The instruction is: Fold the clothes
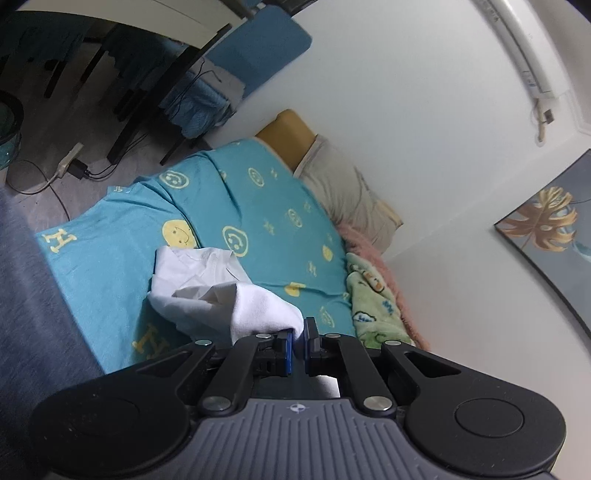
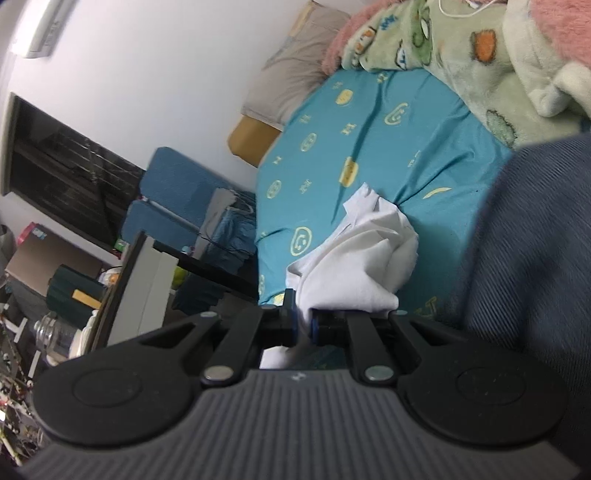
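A crumpled white garment (image 1: 207, 291) lies bunched on a teal bed sheet (image 1: 266, 206) printed with yellow smiley faces. My left gripper (image 1: 298, 334) is shut on one edge of the white garment, which hangs out to the left of the pads. In the right wrist view the same white garment (image 2: 354, 266) rises from my right gripper (image 2: 304, 321), which is shut on another part of it. The garment is bunched between the two grippers above the sheet (image 2: 369, 122).
A green cartoon blanket (image 1: 373, 306) and pink fluffy throw (image 2: 561, 29) lie along the bed by the wall. A grey pillow (image 1: 347, 188) is at the head. Blue-grey fabric (image 2: 535, 258) fills the near side. A desk (image 2: 155, 273) and clutter stand beside the bed.
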